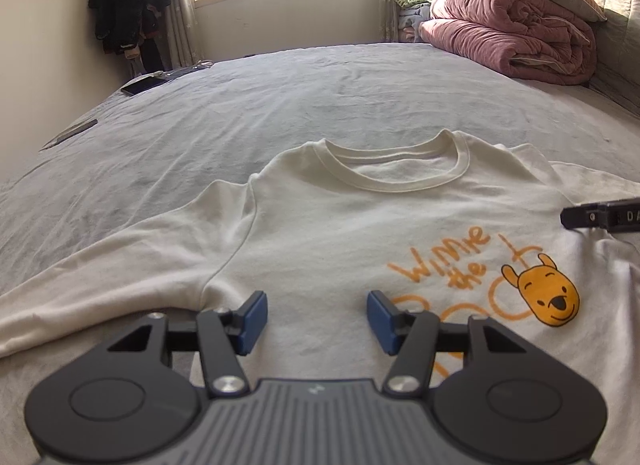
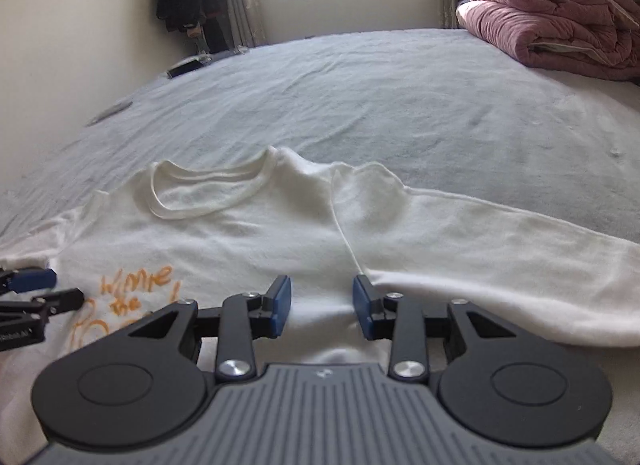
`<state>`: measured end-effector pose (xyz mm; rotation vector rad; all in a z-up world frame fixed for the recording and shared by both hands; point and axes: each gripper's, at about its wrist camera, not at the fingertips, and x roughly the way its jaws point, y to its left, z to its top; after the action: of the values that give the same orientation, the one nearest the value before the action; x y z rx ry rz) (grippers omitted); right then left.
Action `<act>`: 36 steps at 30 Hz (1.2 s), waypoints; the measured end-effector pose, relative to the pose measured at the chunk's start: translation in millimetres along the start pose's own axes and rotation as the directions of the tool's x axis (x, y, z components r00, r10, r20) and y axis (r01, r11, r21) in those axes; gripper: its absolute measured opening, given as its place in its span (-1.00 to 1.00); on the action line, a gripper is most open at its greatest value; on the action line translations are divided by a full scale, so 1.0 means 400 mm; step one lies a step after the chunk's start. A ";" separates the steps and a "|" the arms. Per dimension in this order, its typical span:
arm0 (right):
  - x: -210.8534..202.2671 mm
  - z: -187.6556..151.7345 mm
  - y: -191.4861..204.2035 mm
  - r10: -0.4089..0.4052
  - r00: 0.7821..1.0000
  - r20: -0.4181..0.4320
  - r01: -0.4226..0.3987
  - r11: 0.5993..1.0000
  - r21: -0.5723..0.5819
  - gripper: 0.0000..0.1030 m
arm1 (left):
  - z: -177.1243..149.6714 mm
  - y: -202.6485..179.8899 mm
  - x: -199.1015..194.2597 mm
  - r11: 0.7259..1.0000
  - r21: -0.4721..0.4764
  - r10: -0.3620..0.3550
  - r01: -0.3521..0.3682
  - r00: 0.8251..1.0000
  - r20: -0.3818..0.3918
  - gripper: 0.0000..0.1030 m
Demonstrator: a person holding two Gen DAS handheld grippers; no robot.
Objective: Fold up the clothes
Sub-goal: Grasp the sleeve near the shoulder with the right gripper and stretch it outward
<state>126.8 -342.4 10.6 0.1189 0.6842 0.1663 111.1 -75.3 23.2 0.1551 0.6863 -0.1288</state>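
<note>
A cream long-sleeved shirt (image 1: 320,225) with an orange bear print (image 1: 548,297) lies face up and spread flat on the bed, collar (image 1: 392,165) away from me. My left gripper (image 1: 316,315) hovers open over the shirt's chest near its left armpit seam, nothing between the blue pads. Seen from the right wrist, the same shirt (image 2: 280,233) stretches one sleeve (image 2: 500,257) out to the right. My right gripper (image 2: 322,305) is open just above the right armpit seam, holding nothing. Each gripper's tip shows in the other's view, the right one (image 1: 600,217) and the left one (image 2: 28,293).
The grey bedsheet (image 1: 320,97) runs far beyond the shirt. A rolled pink quilt (image 1: 512,33) and pillows sit at the far right. A phone (image 1: 142,85) and a flat dark object (image 1: 72,131) lie near the bed's left edge. Dark clothes (image 1: 124,1) hang in the corner by the window.
</note>
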 end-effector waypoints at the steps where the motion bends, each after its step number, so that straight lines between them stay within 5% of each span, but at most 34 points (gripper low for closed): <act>1: 0.005 -0.002 -0.002 -0.015 1.000 -0.011 0.015 1.000 -0.005 -0.58 | -0.001 0.005 -0.001 1.000 -0.013 0.003 -0.003 1.000 0.003 0.11; 7: -0.005 0.003 -0.042 -0.036 0.999 -0.023 0.037 0.999 0.035 -0.97 | 0.001 0.030 0.003 0.999 -0.041 0.032 -0.031 1.000 0.002 0.11; 10: -0.016 0.004 -0.048 -0.029 0.999 -0.018 0.029 0.999 0.043 -0.99 | 0.001 0.039 0.004 0.998 -0.054 0.026 -0.026 1.000 -0.002 0.11; 12: -0.034 0.011 -0.041 -0.044 0.999 0.016 0.043 0.998 0.047 -0.87 | 0.004 0.039 0.000 0.998 -0.058 0.023 -0.023 1.000 0.000 0.11; 13: -0.039 0.014 -0.039 -0.055 0.998 0.030 0.054 0.998 0.037 -0.66 | 0.004 0.038 -0.002 0.998 -0.060 0.022 -0.022 1.000 0.002 0.11; 29: -0.046 0.004 -0.148 -0.168 0.984 -0.066 0.172 0.983 0.058 -0.53 | -0.009 0.041 0.002 0.999 -0.047 0.008 -0.008 1.000 -0.010 0.11; 35: -0.090 0.002 -0.200 -0.316 0.946 -0.070 0.323 0.940 0.114 -0.47 | -0.006 0.045 -0.001 0.998 -0.061 0.003 -0.004 1.000 -0.019 0.11; 36: -0.103 0.002 -0.194 -0.288 0.956 -0.058 0.293 0.947 0.134 -0.42 | -0.004 0.045 -0.003 0.998 -0.063 0.001 -0.002 1.000 -0.021 0.11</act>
<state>104.7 -426.4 24.2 0.1497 0.7429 -0.1650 112.2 -57.4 24.3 0.0971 0.7107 -0.1042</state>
